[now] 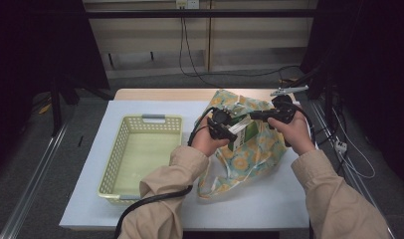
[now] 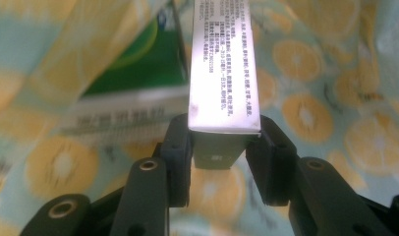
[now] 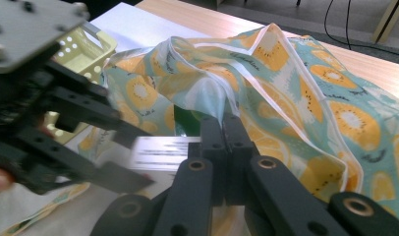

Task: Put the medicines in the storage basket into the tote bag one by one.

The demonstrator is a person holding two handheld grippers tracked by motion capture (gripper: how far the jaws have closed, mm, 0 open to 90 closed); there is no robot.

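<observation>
We see a person at a table (image 1: 250, 209) covered with a white sheet, holding one gripper in each hand. The left gripper (image 2: 221, 162) has its two jaws clamped on the narrow end of a green and white box (image 2: 222, 64); both pads press on its sides. The box is at the opening of a cloth bag (image 1: 250, 149) printed with orange slices, which lies on the table just right of a yellow basket (image 1: 140, 154). The right gripper (image 3: 222, 132) has its jaws together, pinching the white-trimmed edge of the bag and holding it lifted above the box. In the high view both grippers are close together over the bag, and the basket is beside them.
</observation>
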